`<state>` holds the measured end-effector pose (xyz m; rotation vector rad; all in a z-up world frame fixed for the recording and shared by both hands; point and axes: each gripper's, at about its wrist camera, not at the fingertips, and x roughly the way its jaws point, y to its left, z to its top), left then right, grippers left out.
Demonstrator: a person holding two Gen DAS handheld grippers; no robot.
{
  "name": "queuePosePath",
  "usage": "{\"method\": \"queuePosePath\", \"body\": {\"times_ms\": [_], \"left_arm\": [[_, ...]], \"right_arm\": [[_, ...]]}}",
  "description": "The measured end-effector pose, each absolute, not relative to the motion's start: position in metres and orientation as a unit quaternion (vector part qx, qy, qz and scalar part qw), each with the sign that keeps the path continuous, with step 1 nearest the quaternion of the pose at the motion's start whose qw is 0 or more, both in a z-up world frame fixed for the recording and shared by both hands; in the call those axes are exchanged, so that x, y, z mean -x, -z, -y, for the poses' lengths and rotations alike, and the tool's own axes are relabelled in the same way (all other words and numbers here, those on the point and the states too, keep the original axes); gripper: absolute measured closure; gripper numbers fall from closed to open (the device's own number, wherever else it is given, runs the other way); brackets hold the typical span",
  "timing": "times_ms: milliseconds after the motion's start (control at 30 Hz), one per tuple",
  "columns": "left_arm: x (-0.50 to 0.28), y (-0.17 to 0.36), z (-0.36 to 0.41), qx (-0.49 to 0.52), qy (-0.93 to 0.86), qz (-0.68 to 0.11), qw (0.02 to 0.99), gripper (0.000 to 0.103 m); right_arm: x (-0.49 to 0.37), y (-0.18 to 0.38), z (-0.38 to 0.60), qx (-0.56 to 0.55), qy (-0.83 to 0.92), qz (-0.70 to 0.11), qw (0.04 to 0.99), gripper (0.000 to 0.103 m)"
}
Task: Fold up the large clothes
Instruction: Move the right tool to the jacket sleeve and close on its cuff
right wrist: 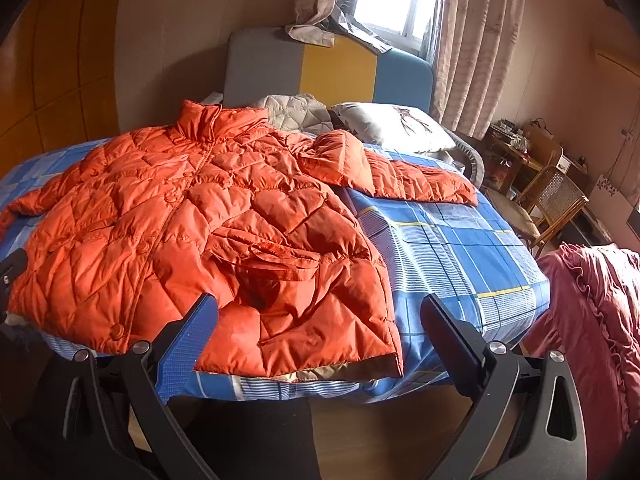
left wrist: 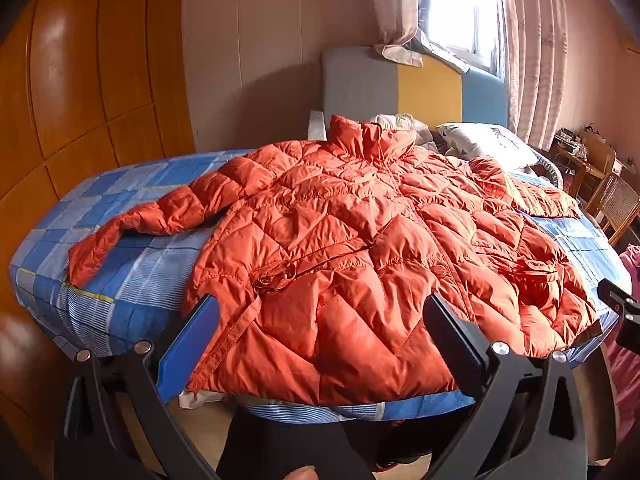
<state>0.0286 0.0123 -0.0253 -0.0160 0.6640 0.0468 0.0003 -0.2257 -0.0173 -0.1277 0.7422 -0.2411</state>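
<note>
The orange quilted down jacket (left wrist: 360, 240) lies spread flat, front up, on the plaid-sheeted bed (right wrist: 460, 248) ahead of the left tongs (left wrist: 320, 344) and right tongs (right wrist: 320, 340), both wide and empty, so folding looks unstarted, likely needing a sleeve grasped next.

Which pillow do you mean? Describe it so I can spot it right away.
Start at the headboard with its grey, yellow and blue panels. Just below its blue panel, on the checked bed, lies the pillow. It is pale with a dark branch-like print, unlike the beige quilted bedding beside it.
</note>
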Motion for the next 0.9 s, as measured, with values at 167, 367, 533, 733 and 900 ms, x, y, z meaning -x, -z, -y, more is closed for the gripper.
{"method": "queuePosePath", "body": {"times_ms": [167, 367, 533, 733, 900], "left_arm": [[-0.041, 0.029, -0.013, 0.007, -0.025, -0.333, 0.942, 0.002], [-0.061, 0.032, -0.013, 0.002, -0.017, -0.342, 0.940, 0.002], [-0.091, 0.034, -0.016, 0.026, 0.012, -0.360, 0.932, 0.002], [-0.133, 0.046, -0.025, 0.044, 0.010, -0.380, 0.924, 0.002], [-0.167, 0.058, -0.035, 0.062, 0.002, -0.398, 0.916, 0.002]], "right_arm": [[-0.013, 0.020, 0.236, 0.050, 0.129, -0.369, 0.919, 0.003], [-0.042, 0.029, 0.252, 0.036, 0.140, -0.388, 0.910, 0.003], [-0.081, 0.037, 0.285, 0.030, 0.161, -0.412, 0.896, 0.003], [-0.130, 0.051, 0.364, -0.008, 0.226, -0.439, 0.869, 0.003], [-0.171, 0.062, 0.432, -0.063, 0.277, -0.455, 0.844, 0.003]]}}
